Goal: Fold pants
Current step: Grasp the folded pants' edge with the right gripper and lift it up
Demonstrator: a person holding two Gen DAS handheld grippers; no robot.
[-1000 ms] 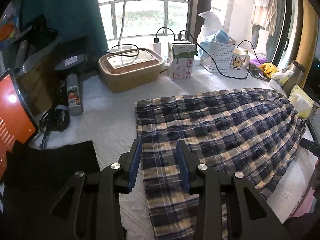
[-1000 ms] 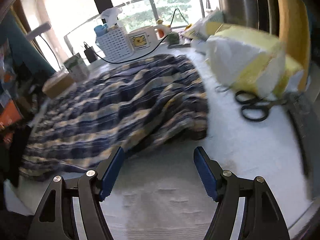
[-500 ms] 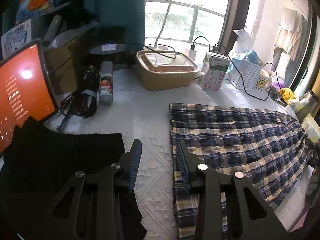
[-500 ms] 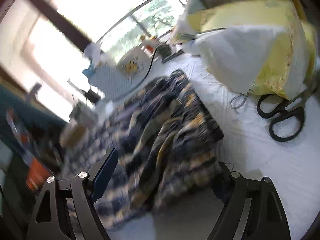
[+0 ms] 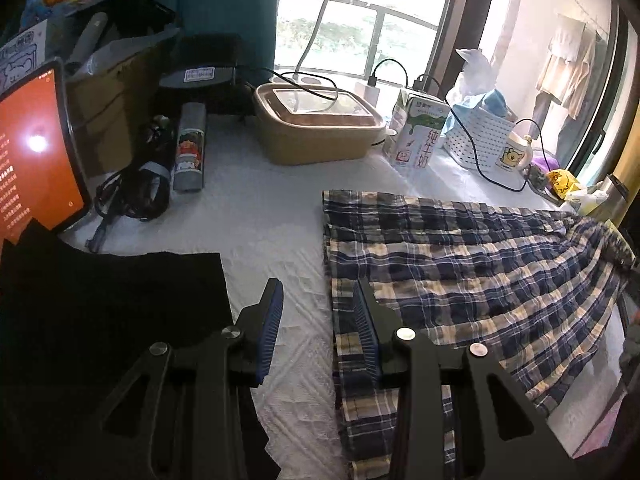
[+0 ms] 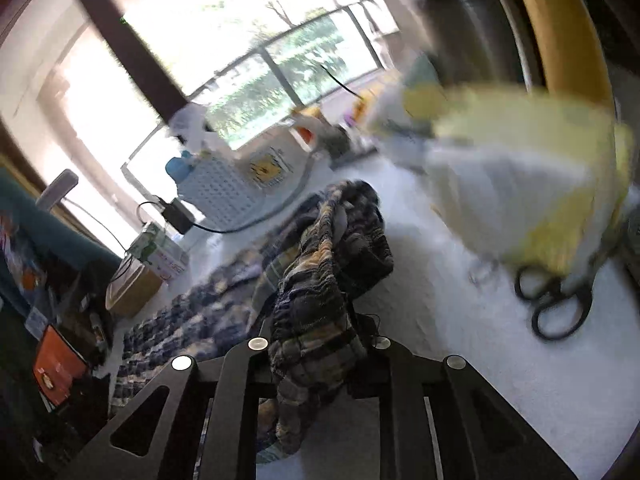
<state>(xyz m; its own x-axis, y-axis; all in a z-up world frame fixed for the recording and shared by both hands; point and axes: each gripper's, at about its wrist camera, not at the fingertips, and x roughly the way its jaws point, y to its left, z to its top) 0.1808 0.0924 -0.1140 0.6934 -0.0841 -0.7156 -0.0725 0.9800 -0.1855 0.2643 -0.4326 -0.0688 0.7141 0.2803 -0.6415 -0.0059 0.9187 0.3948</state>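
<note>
The blue, cream and white plaid cloth pants (image 5: 472, 272) look thin, soft and crinkled, with a matt weave. Under them the white table cover (image 5: 264, 224) is a textured, quilted cloth with a raised zigzag pattern. At nine o'clock from the pants a flat black cloth (image 5: 112, 304) looks matt and lint-free. The left gripper (image 5: 318, 328) has matt black plastic arms, shiny round metal screw heads and ribbed blue rubbery pads (image 5: 272, 328). At twelve o'clock stand a glossy printed paper milk carton (image 5: 418, 132) and a white perforated plastic basket (image 5: 480, 140).
</note>
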